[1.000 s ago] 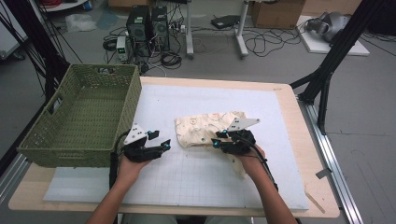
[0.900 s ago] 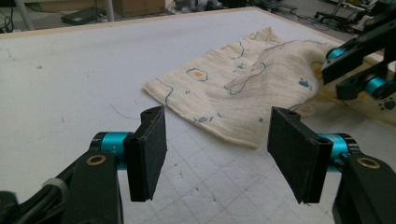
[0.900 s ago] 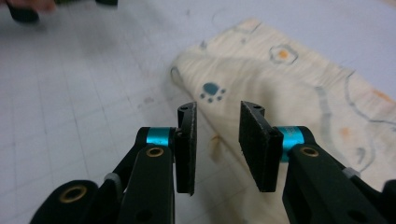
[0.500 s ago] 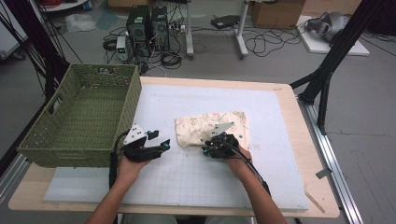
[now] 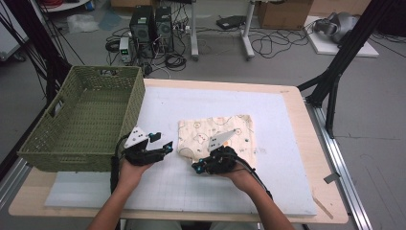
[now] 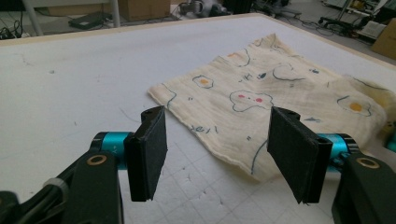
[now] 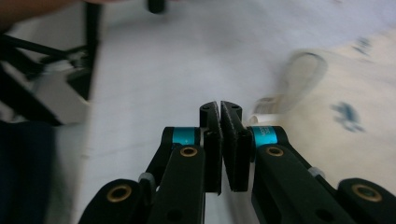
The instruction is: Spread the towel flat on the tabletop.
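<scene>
Since the earlier frame, the right hand-held gripper (image 5: 200,167) has slid leftward along the near edge of the folded cloth (image 5: 216,136) to its near-left corner, and its jaws have just been closing. In the right gripper view they now stand pressed together with no gap; whether any fabric sits between the pads (image 7: 212,140) cannot be told — the cloth's edge lies just beside them and the picture is blurred.

That is the risk: a pinch that caught only the top layer, or nothing, would let the corner slip free on the first lift, or peel one layer off and spoil the fold. A pull made while the other side is not held could also drag the whole cloth across the white worktop (image 5: 287,158).

The left hand-held gripper (image 5: 165,146) hovers just left of the cloth, near the green basket (image 5: 86,129), its jaws well apart and holding nothing — in its own view the cloth's corner lies on the worktop beyond the pads (image 6: 150,154).
</scene>
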Demonstrator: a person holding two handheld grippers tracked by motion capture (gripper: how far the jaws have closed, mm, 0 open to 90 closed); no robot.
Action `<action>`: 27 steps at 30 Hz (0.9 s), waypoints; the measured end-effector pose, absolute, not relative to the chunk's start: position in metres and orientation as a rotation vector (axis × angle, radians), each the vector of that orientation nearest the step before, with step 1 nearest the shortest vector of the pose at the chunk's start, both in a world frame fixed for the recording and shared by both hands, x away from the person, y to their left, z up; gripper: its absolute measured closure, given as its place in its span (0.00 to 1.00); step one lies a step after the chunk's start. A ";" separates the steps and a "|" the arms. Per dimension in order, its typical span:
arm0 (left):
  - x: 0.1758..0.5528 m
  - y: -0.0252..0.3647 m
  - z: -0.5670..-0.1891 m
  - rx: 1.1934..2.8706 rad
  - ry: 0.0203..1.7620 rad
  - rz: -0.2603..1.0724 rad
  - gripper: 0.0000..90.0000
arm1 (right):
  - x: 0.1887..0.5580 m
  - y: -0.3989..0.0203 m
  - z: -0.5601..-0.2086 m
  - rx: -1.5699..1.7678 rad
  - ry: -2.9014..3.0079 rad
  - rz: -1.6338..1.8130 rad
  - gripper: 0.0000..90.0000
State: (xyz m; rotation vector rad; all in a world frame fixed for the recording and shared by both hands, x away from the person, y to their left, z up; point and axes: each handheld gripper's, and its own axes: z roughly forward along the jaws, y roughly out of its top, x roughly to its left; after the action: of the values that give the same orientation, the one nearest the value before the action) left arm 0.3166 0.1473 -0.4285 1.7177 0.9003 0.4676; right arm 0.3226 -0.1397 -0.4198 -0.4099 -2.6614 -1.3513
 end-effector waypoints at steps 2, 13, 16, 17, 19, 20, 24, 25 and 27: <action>0.317 0.147 -0.429 1.721 0.902 0.468 0.42 | 0.318 -0.136 -0.418 -0.365 -2.605 -1.381 0.97; 0.321 0.138 -0.434 1.773 0.924 0.395 0.44 | 0.321 -0.178 -0.400 -0.615 -2.672 -1.548 0.72; 0.326 0.126 -0.441 1.836 0.958 0.344 0.44 | 0.320 -0.207 -0.396 -0.890 -2.905 -1.447 0.70; 0.328 0.121 -0.443 1.857 0.977 0.342 0.43 | 0.320 -0.218 -0.397 -1.008 -2.961 -1.403 0.68; 0.335 0.112 -0.448 1.887 1.010 0.321 0.41 | 0.324 -0.242 -0.402 -1.262 -2.956 -1.377 0.64; 0.338 0.107 -0.451 1.903 1.026 0.312 0.40 | 0.327 -0.252 -0.407 -1.365 -2.947 -1.334 0.59; 0.343 0.092 -0.450 2.005 0.996 0.324 0.43 | 0.342 -0.270 -0.430 -1.570 -2.915 -1.141 0.54; 0.343 0.089 -0.450 2.018 0.984 0.330 0.50 | 0.344 -0.270 -0.434 -1.579 -2.899 -1.113 0.54; 0.341 0.083 -0.450 2.055 0.954 0.426 0.63 | 0.348 -0.268 -0.438 -1.593 -2.890 -1.113 0.58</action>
State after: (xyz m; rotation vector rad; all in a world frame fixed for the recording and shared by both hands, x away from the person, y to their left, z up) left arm 0.3407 0.0835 -0.4501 2.0548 0.9544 0.4262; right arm 0.3484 -0.2682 -0.4380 -1.5927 -2.8905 -1.1129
